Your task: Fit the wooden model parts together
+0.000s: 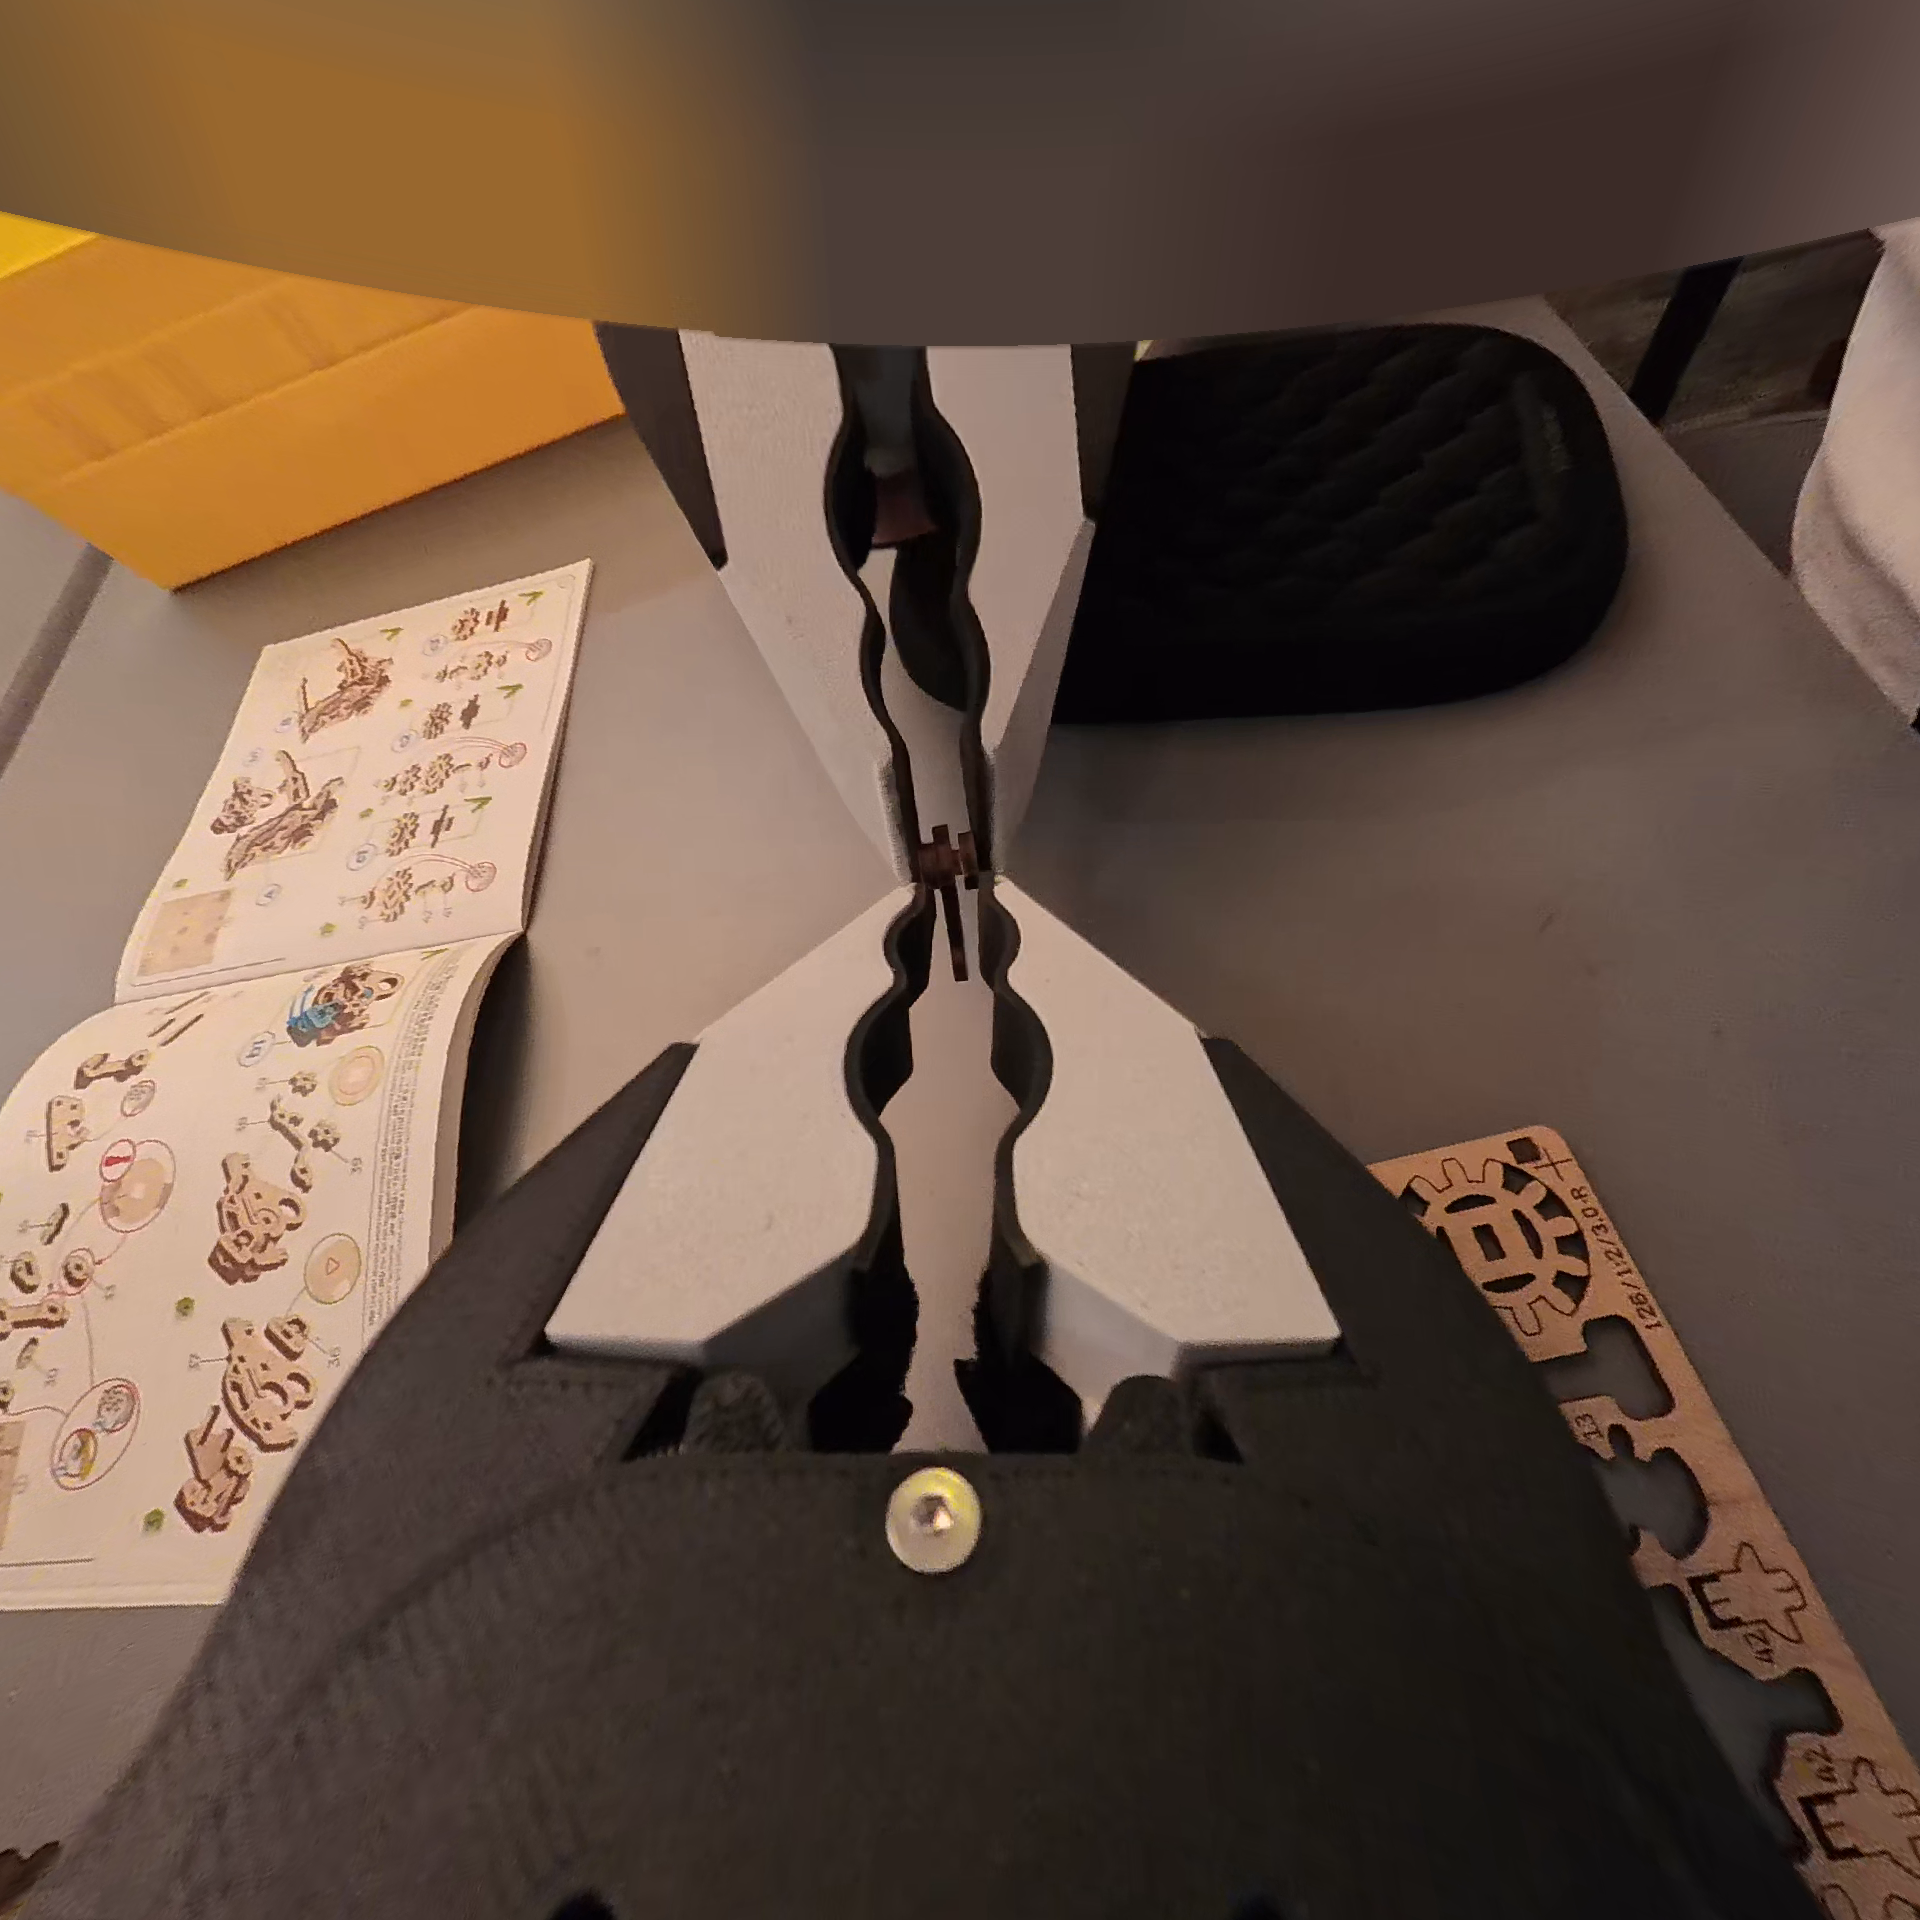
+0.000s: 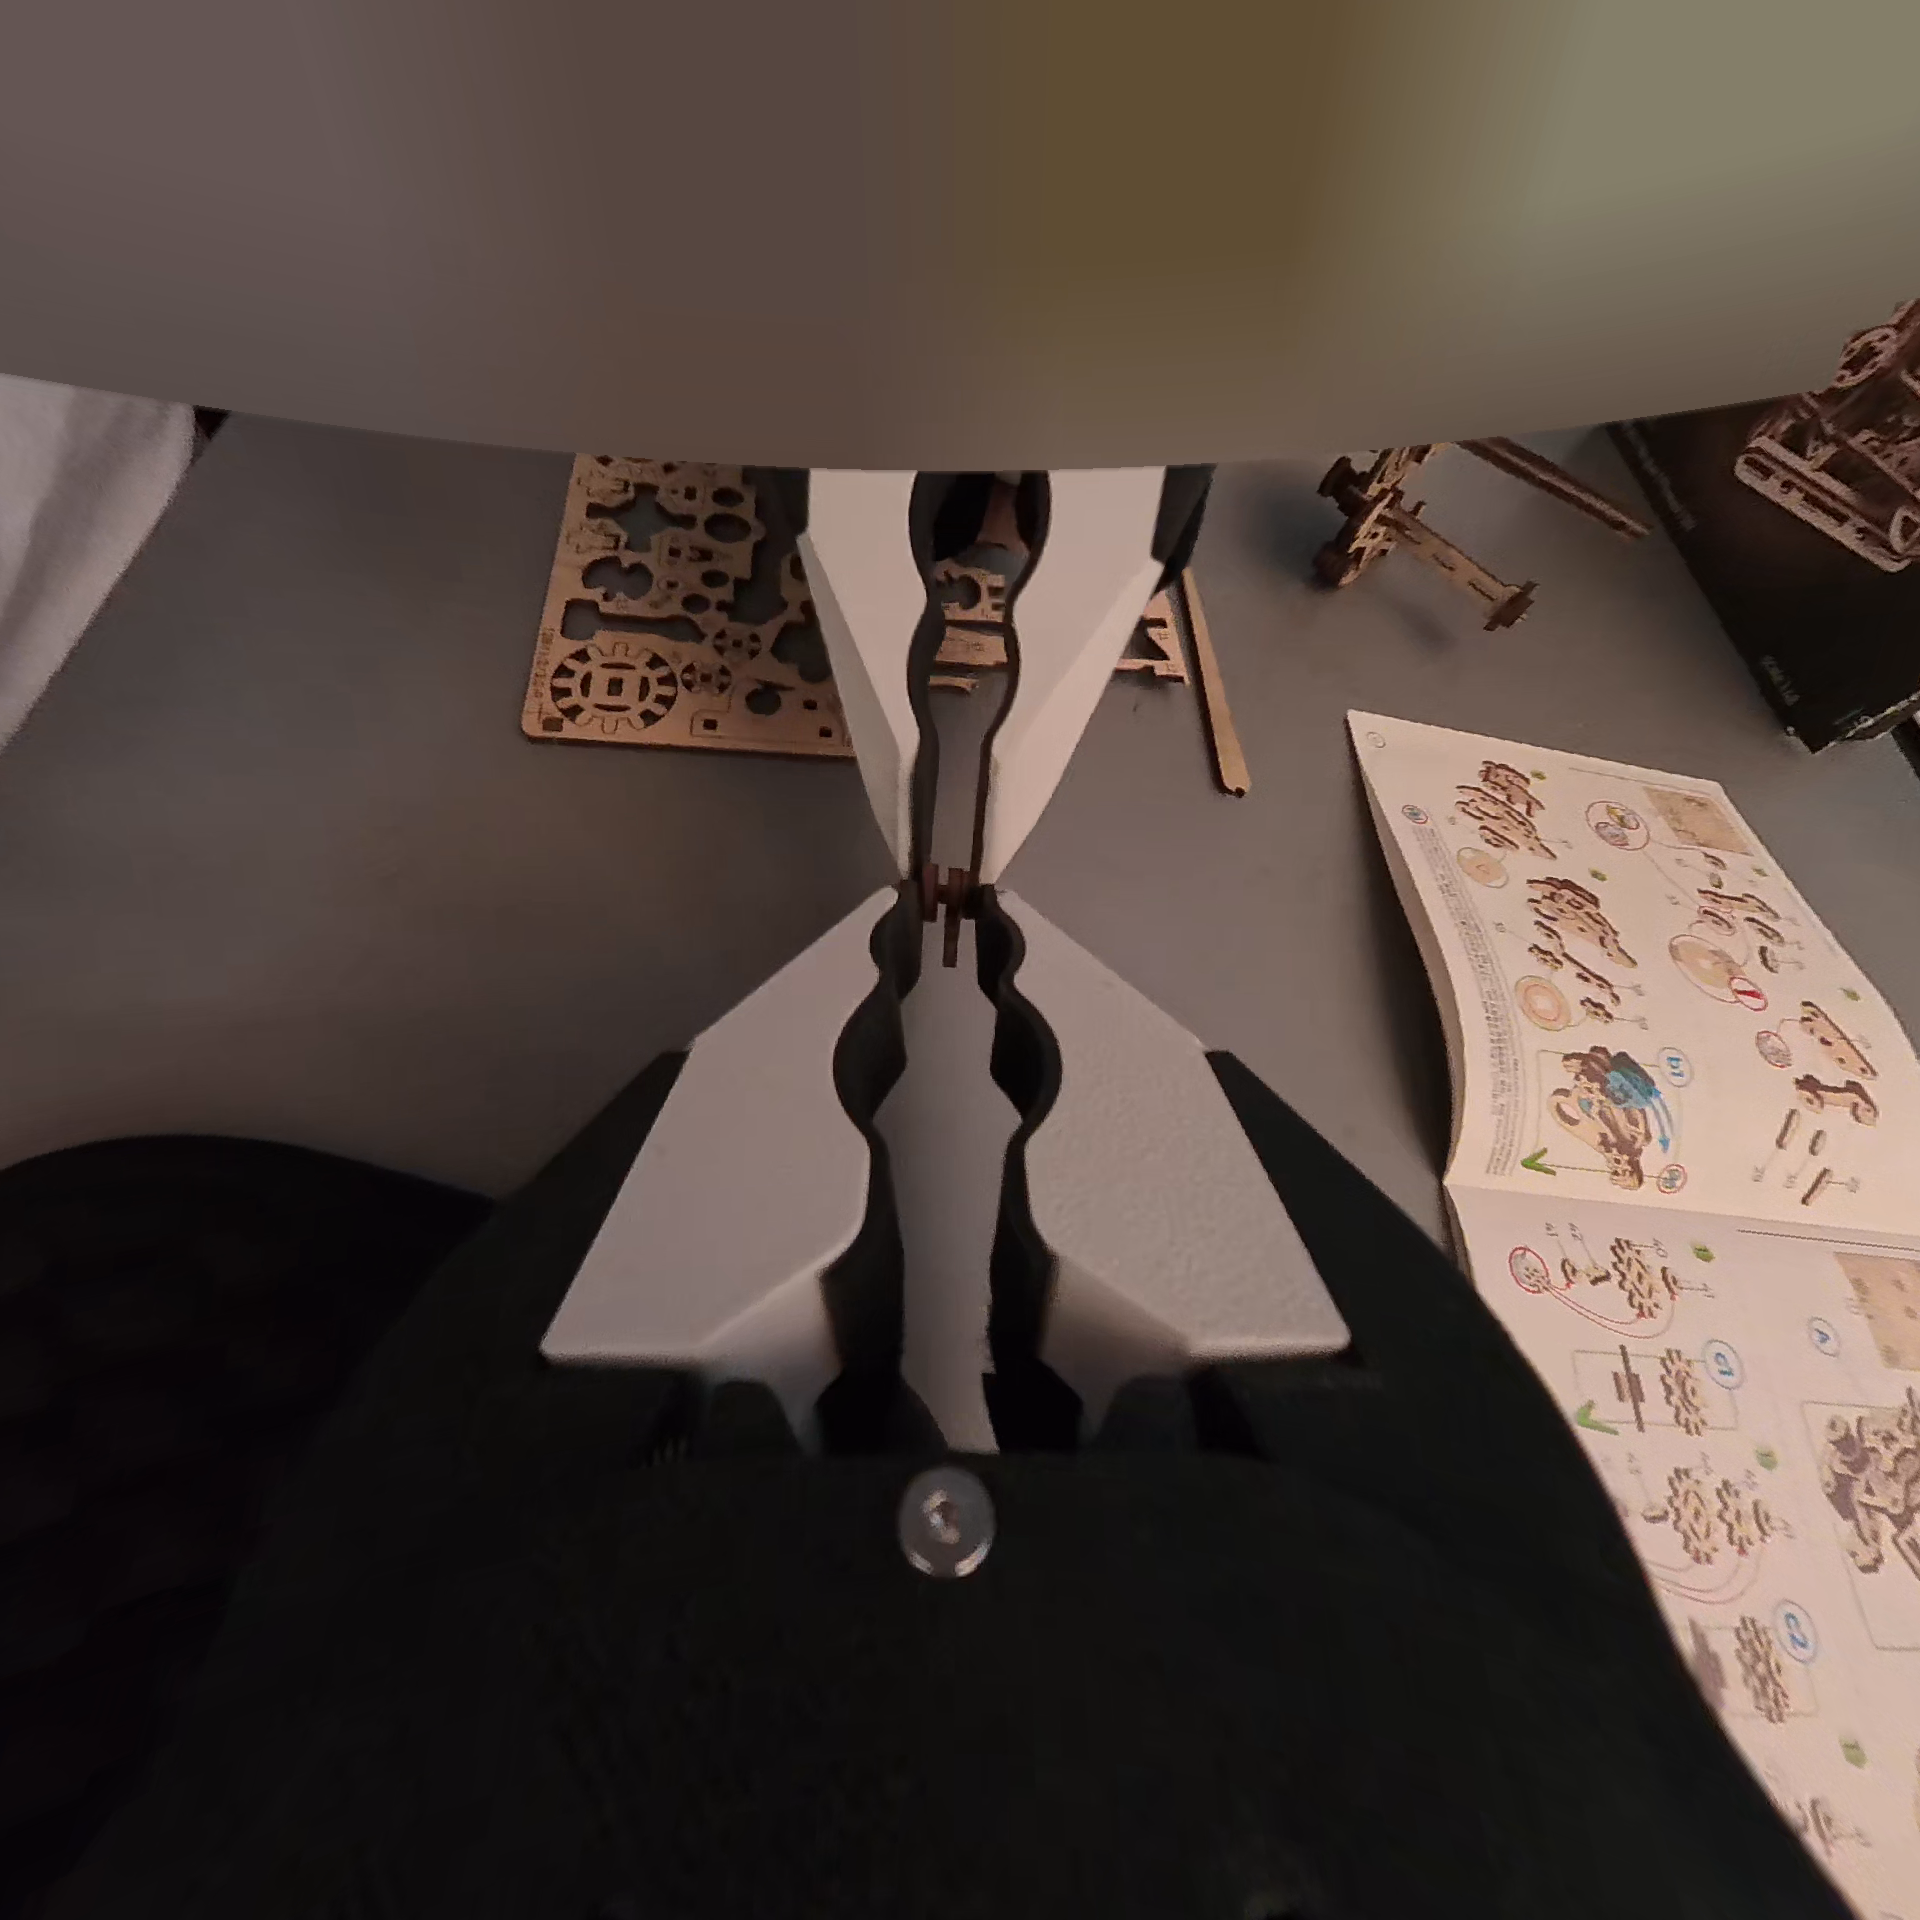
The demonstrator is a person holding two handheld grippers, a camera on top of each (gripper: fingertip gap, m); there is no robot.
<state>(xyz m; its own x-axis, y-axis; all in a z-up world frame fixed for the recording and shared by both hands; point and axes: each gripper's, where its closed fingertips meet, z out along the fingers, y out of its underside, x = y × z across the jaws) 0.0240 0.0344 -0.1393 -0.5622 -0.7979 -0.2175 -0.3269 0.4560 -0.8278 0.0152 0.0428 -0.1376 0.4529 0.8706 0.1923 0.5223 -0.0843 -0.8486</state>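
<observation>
Both grippers meet tip to tip above the grey table. In the left wrist view, my left gripper is shut on a small dark wooden part that runs down between its jaws. The right gripper comes in from above, shut on a second small wooden part that touches the first. In the right wrist view, my right gripper is shut on the small wooden pieces, and the left gripper faces it. How the two parts join is too small to tell.
An open instruction booklet lies on the table. Laser-cut wooden part sheets, a thin wooden stick and a small built wooden assembly lie around. There is also a black cushion, a yellow box and a black box. Only a small space, under 4 cm, lies between the two pairs of fingers.
</observation>
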